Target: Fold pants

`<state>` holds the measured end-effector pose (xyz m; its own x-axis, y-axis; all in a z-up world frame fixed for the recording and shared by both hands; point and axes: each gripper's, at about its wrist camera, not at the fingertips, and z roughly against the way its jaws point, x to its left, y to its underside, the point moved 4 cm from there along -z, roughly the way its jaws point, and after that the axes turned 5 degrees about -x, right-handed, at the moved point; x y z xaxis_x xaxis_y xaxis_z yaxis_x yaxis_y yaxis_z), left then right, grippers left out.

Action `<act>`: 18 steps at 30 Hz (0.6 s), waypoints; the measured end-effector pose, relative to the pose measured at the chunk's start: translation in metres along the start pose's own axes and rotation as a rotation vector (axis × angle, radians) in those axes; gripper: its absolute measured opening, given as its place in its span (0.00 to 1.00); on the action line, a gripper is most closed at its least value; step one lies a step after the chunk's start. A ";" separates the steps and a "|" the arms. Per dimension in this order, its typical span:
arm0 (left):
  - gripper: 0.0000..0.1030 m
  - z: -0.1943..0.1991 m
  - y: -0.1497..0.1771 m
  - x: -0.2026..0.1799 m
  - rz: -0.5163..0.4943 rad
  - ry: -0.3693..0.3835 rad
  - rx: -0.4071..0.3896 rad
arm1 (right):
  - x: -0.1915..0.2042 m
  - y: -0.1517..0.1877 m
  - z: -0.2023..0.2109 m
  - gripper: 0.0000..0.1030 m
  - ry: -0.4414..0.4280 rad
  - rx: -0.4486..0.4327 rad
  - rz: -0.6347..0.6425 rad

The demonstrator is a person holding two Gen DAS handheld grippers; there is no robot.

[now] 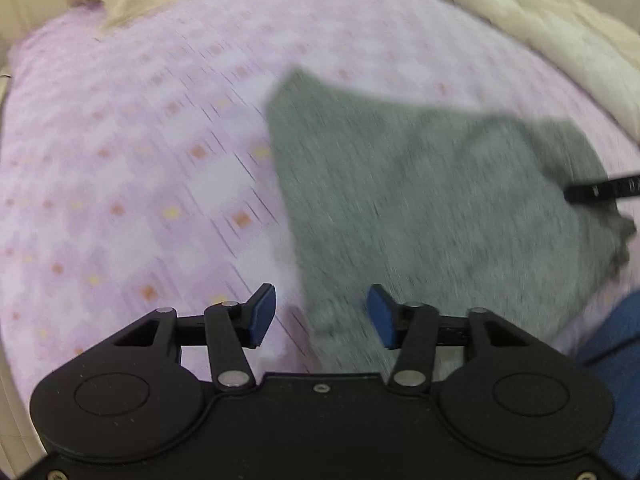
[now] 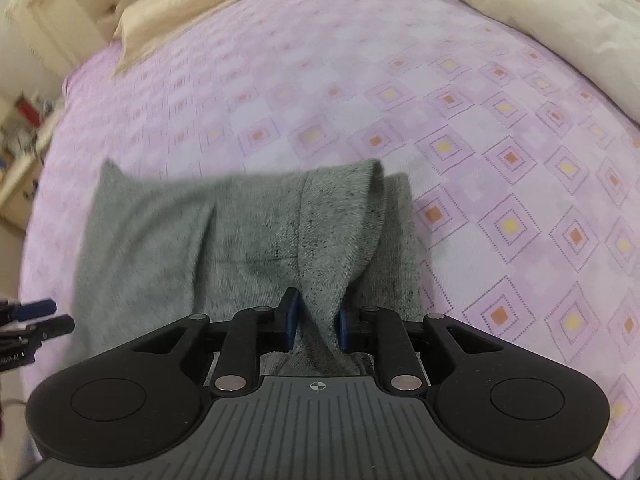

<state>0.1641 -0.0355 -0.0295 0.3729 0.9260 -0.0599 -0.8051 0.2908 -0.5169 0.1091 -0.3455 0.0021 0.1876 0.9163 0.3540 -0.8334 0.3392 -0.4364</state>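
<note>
right gripper around pants

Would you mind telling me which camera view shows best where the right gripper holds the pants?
The right wrist view: there the right gripper has its jaws shut on a raised fold of the grey pants, sharp and close. The left wrist view is blurred and shows only that gripper's tip at the pants' far edge.

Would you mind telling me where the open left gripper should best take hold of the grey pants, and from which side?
Probably the near left corner of the grey pants, just ahead of the left gripper. Come in low from the bedsheet side: that edge lies free, while the right gripper already pinches a raised fold at the opposite end.
</note>
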 end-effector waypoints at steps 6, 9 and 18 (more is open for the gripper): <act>0.57 0.037 0.009 -0.007 -0.059 0.065 -0.116 | 0.012 -0.017 0.025 0.15 -0.093 -0.092 -0.062; 0.62 0.046 0.028 -0.018 -0.122 0.063 -0.149 | 0.023 -0.023 0.033 0.15 -0.114 -0.123 -0.045; 0.66 0.061 0.077 -0.042 -0.162 0.031 -0.205 | 0.043 -0.034 0.042 0.15 -0.159 -0.178 0.002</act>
<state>0.0582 -0.0371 -0.0145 0.5057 0.8626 0.0129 -0.6246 0.3764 -0.6843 0.1233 -0.3263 0.0673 0.0905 0.8767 0.4725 -0.7262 0.3827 -0.5711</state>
